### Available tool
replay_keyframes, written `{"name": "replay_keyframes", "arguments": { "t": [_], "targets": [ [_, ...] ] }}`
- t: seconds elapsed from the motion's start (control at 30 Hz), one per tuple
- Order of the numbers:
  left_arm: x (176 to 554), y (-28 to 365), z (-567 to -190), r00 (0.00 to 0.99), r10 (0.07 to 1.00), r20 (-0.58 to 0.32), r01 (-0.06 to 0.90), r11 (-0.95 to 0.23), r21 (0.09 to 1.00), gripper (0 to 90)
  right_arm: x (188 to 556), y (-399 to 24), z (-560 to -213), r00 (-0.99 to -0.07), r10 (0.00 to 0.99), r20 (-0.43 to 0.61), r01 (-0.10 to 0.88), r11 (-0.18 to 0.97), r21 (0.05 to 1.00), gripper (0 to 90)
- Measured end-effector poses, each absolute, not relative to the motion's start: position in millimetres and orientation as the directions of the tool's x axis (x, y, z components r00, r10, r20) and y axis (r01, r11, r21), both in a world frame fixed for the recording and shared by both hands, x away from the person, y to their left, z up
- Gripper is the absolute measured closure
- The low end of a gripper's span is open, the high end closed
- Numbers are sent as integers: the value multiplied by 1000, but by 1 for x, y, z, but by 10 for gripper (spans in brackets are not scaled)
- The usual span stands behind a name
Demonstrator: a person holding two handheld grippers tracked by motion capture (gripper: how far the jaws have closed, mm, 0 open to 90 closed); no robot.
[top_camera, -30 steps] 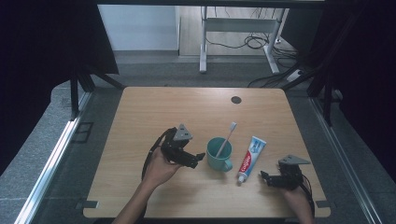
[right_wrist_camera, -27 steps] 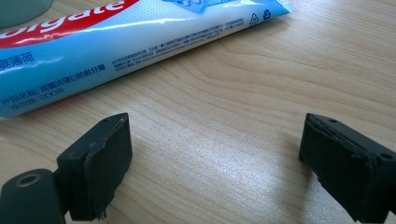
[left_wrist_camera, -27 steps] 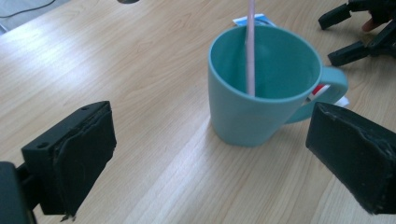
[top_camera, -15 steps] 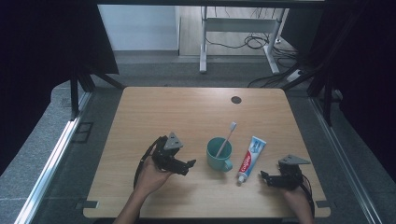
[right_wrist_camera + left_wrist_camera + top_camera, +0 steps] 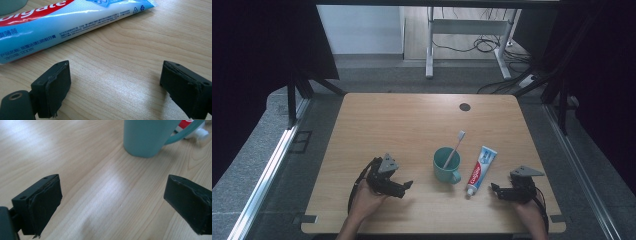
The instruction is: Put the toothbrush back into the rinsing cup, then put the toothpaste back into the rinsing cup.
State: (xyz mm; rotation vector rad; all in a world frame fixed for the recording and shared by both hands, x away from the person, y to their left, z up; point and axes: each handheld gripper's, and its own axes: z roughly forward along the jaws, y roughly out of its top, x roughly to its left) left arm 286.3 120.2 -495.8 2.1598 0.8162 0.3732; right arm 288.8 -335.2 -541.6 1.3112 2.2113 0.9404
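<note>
Grippers rest low on the wooden table (image 5: 402,120), one on each side of a green mug (image 5: 446,166) and a toothpaste tube (image 5: 480,169).

Jaws of the left gripper (image 5: 406,186) stand wide apart, empty, aimed at the mug, near it but not touching. A toothbrush (image 5: 454,148) leans in the mug. Jaws of the right gripper (image 5: 495,190) also stand open over bare wood, just beside the tube, which lies flat right of the mug.

We see bare wooden table (image 5: 412,125) open ahead of and between both grippers, with only the teal mug (image 5: 446,166), its toothbrush (image 5: 456,146) and the toothpaste tube (image 5: 480,170) standing between them.
</note>
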Motion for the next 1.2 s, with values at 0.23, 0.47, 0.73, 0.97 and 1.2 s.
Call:
{"name": "replay_keyframes", "arguments": {
  "t": [0.23,0.47,0.73,0.97,1.2],
  "targets": [
    [282,122,-511,749,662,14,443,-517,733,19,289,-335,-542,-479,878,-2,608,333,721,95],
    [282,120,-526,746,665,25,460,-542,703,17,289,-335,-541,-487,873,-1,604,338,722,97],
    [282,117,-535,749,662,26,469,-557,685,16,289,-336,-538,-484,875,3,597,328,732,94],
    [287,119,-544,736,676,-23,515,-539,667,23,289,-337,-535,-491,871,13,601,328,729,103],
    [287,121,-544,728,686,-23,518,-527,673,45,289,-335,-531,-497,867,44,615,315,723,108]
  ]
}}
